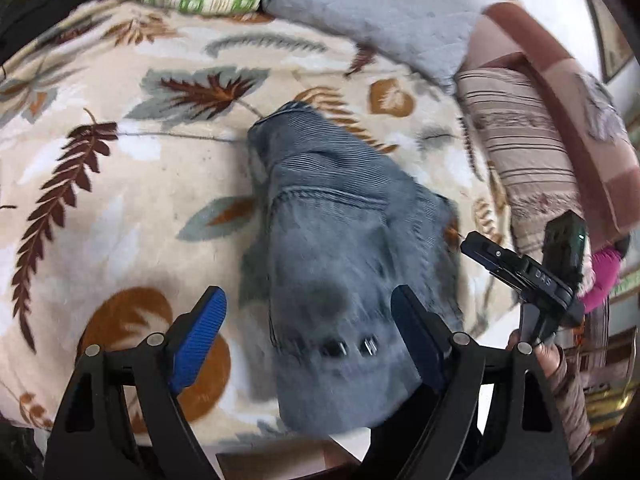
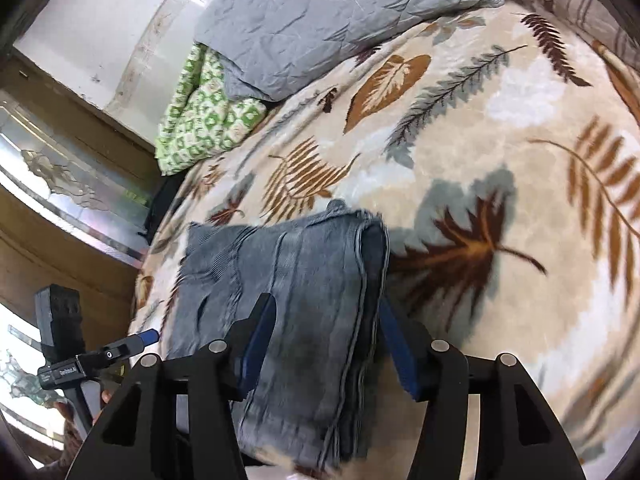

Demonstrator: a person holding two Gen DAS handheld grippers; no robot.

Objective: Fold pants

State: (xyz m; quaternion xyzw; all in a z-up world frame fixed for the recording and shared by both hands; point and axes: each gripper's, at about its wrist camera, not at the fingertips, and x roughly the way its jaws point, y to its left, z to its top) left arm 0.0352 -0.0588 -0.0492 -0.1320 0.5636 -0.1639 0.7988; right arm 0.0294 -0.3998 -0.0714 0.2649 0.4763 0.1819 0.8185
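The blue-grey corduroy pants lie folded into a thick stack on the leaf-patterned blanket. My left gripper hangs open above their near end, its blue pads wide apart and clear of the cloth. In the right wrist view the pants show layered folded edges on their right side. My right gripper straddles that stack, jaws apart, and the pads do not pinch the cloth. Each gripper also shows from the side in the other view: the right gripper and the left gripper.
A grey quilted pillow and a green patterned cloth lie at the head of the bed. A striped blanket is piled along the right side. Wooden furniture with mirrored panels stands beside the bed. A person's hand holds the right gripper.
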